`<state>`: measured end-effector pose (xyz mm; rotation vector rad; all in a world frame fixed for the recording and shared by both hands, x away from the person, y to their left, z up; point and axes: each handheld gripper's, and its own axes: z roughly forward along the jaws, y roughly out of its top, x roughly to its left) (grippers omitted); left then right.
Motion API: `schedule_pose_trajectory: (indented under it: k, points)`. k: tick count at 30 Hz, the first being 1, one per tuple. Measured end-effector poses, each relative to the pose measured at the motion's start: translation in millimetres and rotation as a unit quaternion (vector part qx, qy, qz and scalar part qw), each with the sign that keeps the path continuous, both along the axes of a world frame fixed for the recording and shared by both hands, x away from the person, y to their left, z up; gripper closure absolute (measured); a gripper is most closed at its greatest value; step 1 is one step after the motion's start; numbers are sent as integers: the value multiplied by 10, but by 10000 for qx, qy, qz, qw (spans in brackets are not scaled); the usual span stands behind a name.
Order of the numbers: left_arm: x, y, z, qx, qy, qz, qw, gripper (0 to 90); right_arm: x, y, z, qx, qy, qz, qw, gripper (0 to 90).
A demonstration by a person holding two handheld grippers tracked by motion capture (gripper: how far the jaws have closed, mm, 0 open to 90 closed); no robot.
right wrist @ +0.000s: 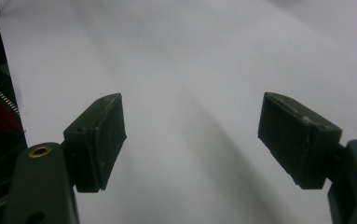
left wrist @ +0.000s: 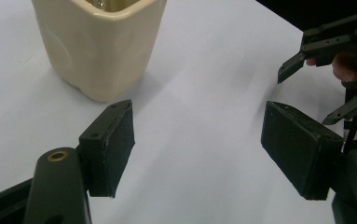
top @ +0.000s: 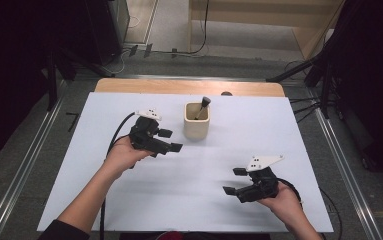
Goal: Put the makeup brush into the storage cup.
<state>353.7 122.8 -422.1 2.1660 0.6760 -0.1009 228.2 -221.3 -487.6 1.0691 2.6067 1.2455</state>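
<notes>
A cream ceramic cup (top: 197, 121) stands upright near the middle back of the white table (top: 259, 130), with a dark-handled tool (top: 202, 107) leaning inside it. My left gripper (top: 170, 140) is open just left of the cup, jaws pointing right. In the left gripper view the cup (left wrist: 99, 42) stands close ahead on the left, beyond the open left gripper (left wrist: 199, 144), and the right gripper (left wrist: 327, 70) shows at the far right. My right gripper (top: 234, 181) is open at the front right, jaws pointing left. The right gripper view has the open right gripper (right wrist: 190, 140) over bare table.
A wooden strip (top: 189, 87) borders the table's far edge. Metal rails (top: 39, 145) run along both sides. Black stands and cables (top: 309, 67) crowd the floor behind and to the right. A cable (top: 114, 137) trails from the left gripper.
</notes>
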Motion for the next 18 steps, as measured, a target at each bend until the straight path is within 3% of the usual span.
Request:
schedule_pose_trajectory:
  k: [11, 16, 18]
  points:
    - [-135, 111, -142, 34, -79, 20, 10000, 251, -2, 7, -2, -13, 6, 19, 10000, 241]
    - [-204, 131, -189, 240, -155, 1, 9996, 233, 0, 7, 0, -8, -17, 25, 10000, 241]
    - [-233, 145, -213, 214, -130, 8, 9997, 233, 1, 5, -1, -15, -7, 11, 10000, 241]
